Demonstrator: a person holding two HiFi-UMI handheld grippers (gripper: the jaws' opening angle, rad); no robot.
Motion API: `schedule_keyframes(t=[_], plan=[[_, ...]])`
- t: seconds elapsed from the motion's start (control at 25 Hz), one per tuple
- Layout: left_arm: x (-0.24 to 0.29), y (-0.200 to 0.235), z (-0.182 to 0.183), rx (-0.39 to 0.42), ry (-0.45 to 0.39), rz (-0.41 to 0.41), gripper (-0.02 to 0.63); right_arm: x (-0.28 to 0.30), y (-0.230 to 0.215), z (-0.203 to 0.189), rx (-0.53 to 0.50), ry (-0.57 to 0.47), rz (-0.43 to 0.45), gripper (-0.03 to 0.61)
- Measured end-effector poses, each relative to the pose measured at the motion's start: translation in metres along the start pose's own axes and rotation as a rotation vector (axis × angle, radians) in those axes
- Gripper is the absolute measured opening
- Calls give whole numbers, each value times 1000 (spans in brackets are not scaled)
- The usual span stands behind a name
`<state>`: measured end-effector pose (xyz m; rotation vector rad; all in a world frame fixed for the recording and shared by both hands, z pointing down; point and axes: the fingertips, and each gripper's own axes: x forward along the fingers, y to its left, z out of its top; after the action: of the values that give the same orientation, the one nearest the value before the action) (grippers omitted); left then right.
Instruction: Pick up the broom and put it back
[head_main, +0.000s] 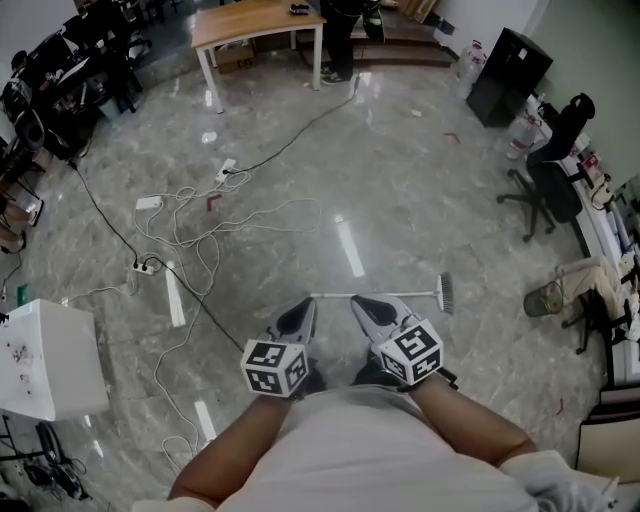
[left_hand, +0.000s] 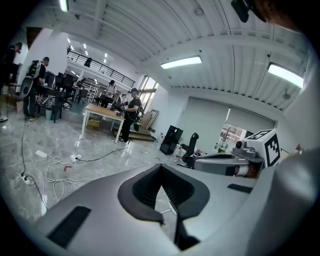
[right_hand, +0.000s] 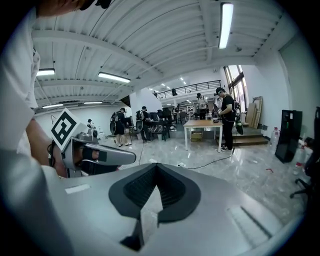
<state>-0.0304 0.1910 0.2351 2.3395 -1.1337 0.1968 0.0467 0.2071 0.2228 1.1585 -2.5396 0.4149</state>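
Head view first: the broom (head_main: 385, 296) lies flat on the marble floor (head_main: 400, 180) right in front of you, with its handle running crosswise and its bristle head out to the right. Your left gripper (head_main: 303, 312) and right gripper (head_main: 368, 305) sit side by side, both tipped downward, with their noses right at the handle. Whether either one touches it can't be told from up here. White cables (head_main: 190, 215) loop across the floor to the left, and a wooden table (head_main: 250, 22) stands at the far end.

In the left gripper view, your left gripper (left_hand: 160, 167) has its jaws together at the tips, with nothing pinched between them. The right gripper (left_hand: 200, 162) floats just beside it. Beyond it stand the table (left_hand: 102, 112) and a person (left_hand: 131, 112).

In the right gripper view, your right gripper (right_hand: 156, 167) has its jaws closed tip to tip as well, and it holds nothing. The left gripper (right_hand: 127, 157) is alongside, and the table (right_hand: 202, 125) stands across the room
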Motion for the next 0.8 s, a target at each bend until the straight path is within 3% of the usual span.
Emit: schedule_keyframes(t=[0.32, 0.52, 0.8], plan=[[64, -2, 0, -66, 13, 75, 8, 19, -74, -2, -24, 37, 84, -3], [115, 7, -12, -81, 45, 187, 8, 51, -118, -12, -46, 88, 236, -3], [168, 54, -43, -191, 124, 318, 8, 109, -164, -53, -62, 235, 373, 2]])
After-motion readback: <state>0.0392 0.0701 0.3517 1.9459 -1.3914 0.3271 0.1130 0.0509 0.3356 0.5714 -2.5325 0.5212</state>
